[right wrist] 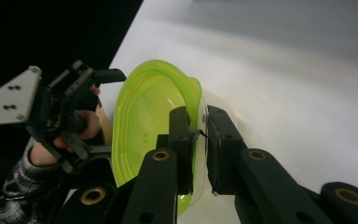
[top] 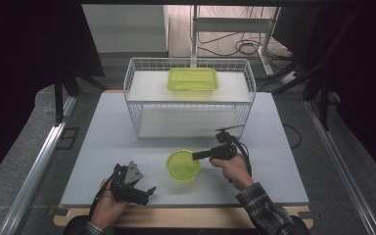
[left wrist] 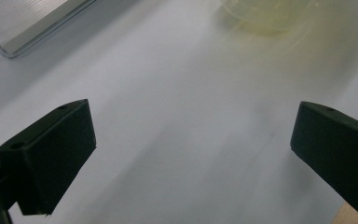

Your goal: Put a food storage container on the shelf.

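A translucent green round bowl [top: 181, 169] sits on the white table top [top: 103, 147], near the front middle. My right gripper [top: 196, 155] reaches in from the right, its jaws shut on the bowl's right rim. In the right gripper view the two black pads clamp the rim of the bowl [right wrist: 144, 121], one pad inside and one outside, at my right gripper [right wrist: 197, 119]. My left gripper [top: 149, 194] rests low by the table's front edge, left of the bowl, open with nothing between its jaws [left wrist: 191, 154]. The bowl [left wrist: 265, 16] blurs at the top of that view.
A white wire basket [top: 137, 105] stands at the back middle, with a white shelf inside. On the shelf lies a green rectangular container [top: 193, 79]. The left hand and its gripper [right wrist: 60, 116] show beyond the bowl. A pale metal-edged slab [left wrist: 28, 23] lies at the upper left.
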The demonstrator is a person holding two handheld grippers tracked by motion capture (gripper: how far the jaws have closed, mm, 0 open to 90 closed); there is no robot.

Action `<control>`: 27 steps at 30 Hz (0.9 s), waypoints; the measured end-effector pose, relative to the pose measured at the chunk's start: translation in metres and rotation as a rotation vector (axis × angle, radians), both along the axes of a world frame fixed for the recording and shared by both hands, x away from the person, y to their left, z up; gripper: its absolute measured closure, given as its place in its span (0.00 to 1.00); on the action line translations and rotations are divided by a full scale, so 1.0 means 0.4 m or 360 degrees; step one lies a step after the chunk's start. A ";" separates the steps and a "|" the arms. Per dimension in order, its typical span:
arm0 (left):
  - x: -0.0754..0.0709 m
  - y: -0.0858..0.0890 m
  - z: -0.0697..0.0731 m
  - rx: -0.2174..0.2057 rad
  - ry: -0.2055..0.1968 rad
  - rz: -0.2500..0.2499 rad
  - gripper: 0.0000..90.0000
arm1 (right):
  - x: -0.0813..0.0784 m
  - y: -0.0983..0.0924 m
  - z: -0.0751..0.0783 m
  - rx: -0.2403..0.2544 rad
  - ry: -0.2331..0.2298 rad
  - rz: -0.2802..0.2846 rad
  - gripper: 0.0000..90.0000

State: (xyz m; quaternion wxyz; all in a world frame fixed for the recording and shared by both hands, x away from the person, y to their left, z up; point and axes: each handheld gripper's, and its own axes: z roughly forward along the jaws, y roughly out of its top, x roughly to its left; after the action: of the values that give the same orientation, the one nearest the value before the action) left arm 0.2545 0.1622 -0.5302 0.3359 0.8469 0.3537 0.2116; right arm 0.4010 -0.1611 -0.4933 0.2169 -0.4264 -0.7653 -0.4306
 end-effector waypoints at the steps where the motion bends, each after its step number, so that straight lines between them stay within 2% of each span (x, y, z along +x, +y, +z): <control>1: 0.000 0.000 0.000 0.0000 0.0000 0.0000 0.00 | -0.001 -0.002 0.004 -0.0005 -0.0013 -0.0007 0.90; 11: 0.000 0.000 0.000 0.0003 0.0000 0.0001 0.00 | -0.008 -0.024 0.049 0.0061 -0.0066 -0.0031 0.90; 27: 0.001 -0.001 -0.001 0.0006 0.0004 0.0004 0.00 | -0.004 -0.073 0.124 0.0184 -0.0105 -0.0115 0.90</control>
State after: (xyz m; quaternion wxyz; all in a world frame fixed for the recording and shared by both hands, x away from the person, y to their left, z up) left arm 0.2548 0.1620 -0.5307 0.3335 0.8475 0.3547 0.2115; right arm 0.3992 -0.1903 -0.4437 0.2000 -0.4260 -0.7300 -0.4955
